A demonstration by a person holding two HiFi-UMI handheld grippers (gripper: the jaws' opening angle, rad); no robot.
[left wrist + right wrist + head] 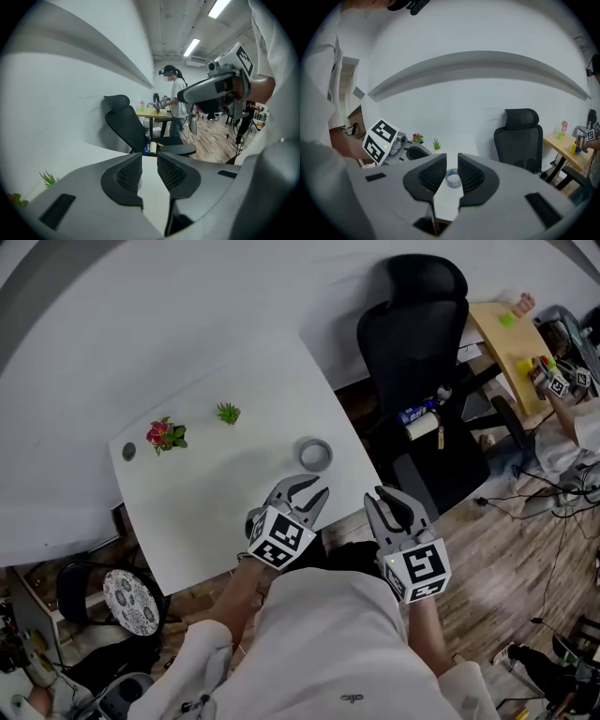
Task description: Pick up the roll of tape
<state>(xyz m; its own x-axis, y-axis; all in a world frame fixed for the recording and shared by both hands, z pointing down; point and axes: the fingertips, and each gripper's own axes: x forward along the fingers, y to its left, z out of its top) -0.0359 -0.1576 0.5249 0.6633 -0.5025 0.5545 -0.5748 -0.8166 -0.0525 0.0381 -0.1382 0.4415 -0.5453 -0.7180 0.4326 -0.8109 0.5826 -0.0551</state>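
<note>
Head view has the roll of tape (pixel 315 454) lying flat on the white desk (pixel 216 512), hole up, close to the desk's right edge and well apart from the two little plants (pixel 167 435) at the far left. Lying flat like that, I reckon it wants one jaw dropped inside the ring and one outside.

Left tongs (pixel 305 491) hover over the near part of the desk, just short of the tape. They're released, with only bare desk in the gap. Their own camera looks past the tape towards the black chair (pixel 123 123), so they don't seem lined up on it.

Right tongs (pixel 389 507) hang off the desk's near corner, also released and gripping nothing. In the right gripper view the tape sits framed in the gap between the jaws, but it's still ahead of them and untouched. My guess is the right side is the one aiming for the pickup, which hasn't happened yet.
</note>
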